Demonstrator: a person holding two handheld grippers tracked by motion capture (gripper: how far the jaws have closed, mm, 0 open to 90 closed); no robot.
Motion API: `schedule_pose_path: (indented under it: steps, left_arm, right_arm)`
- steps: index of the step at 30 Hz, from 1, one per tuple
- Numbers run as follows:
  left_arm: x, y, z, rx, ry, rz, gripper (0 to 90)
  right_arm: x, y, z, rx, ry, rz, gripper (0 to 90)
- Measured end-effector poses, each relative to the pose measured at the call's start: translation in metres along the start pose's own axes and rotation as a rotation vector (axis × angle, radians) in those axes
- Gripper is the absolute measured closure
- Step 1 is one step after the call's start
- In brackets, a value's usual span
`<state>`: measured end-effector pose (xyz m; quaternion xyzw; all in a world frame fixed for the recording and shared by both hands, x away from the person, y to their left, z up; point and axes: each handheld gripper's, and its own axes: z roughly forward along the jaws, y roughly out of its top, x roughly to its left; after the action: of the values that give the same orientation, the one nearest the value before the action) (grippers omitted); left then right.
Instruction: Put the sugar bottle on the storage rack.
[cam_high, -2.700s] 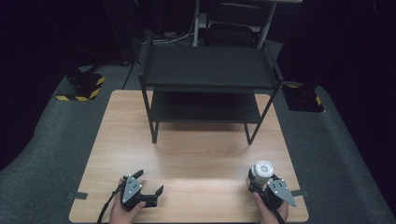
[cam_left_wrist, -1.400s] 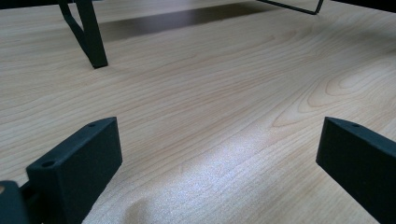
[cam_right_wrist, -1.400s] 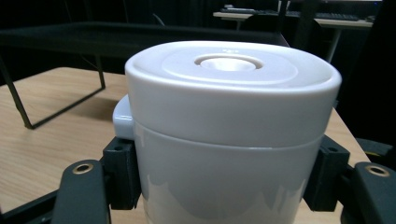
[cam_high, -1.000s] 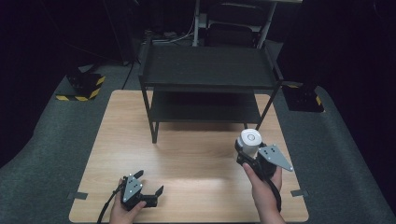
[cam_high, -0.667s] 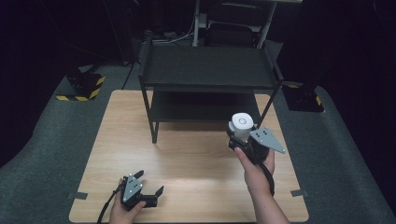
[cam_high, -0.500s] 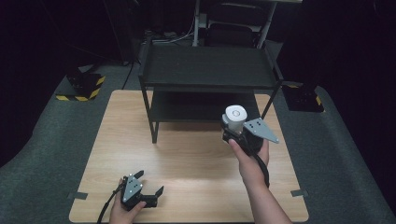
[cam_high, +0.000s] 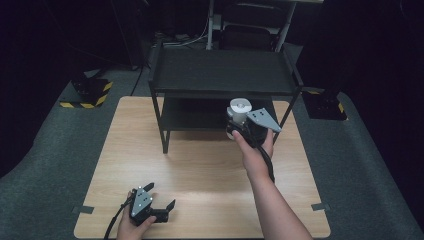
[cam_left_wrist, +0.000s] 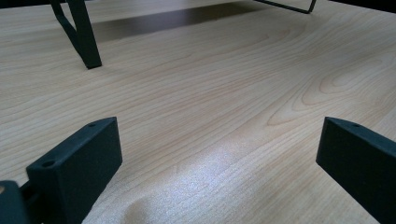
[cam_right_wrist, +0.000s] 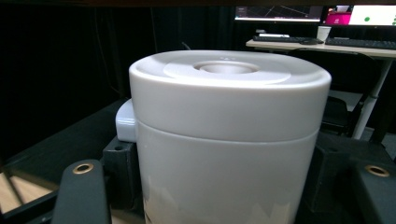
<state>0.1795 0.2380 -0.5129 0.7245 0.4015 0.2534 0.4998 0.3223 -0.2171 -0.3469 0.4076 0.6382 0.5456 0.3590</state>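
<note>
A white lidded canister (cam_high: 240, 110) (cam_right_wrist: 229, 130) is held upright in my right gripper (cam_high: 243, 128), which is shut on its sides. It hangs above the table just in front of the right part of the lower shelf of a black two-tier rack (cam_high: 220, 70). In the right gripper view the black jaws flank the canister, with the rack's dark lower shelf (cam_right_wrist: 70, 135) behind it. My left gripper (cam_high: 160, 196) (cam_left_wrist: 219, 154) rests at the front left of the wooden table (cam_high: 200, 165), open, with bare wood between its jaws.
The rack stands at the table's far half; one of its legs (cam_left_wrist: 86, 37) rises ahead of the left gripper. Yellow-black striped blocks (cam_high: 86, 93) (cam_high: 326, 105) sit on the grey floor either side. A desk with monitors (cam_right_wrist: 327, 42) lies beyond.
My right gripper has lifted the white canister from the table's front right and carried it forward and left, up to the rack. The left gripper has not moved.
</note>
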Motion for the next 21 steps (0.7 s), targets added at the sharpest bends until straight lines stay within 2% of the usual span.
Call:
schedule_pose_path:
  steps: [5,9,21]
  left_arm:
    - [0.001,0.0,0.0,0.0,-0.005,0.002,0.5]
    - [0.001,0.0,0.0,0.0,-0.005,0.001,0.5]
    - [0.002,-0.001,-0.001,-0.002,-0.01,0.0,0.5]
  right_arm:
    - [0.003,0.002,0.016,0.001,-0.026,-0.003,30.5]
    - [0.004,0.001,0.028,0.002,-0.036,0.027,30.5]
    - [0.014,-0.013,0.056,-0.048,-0.073,0.006,30.5]
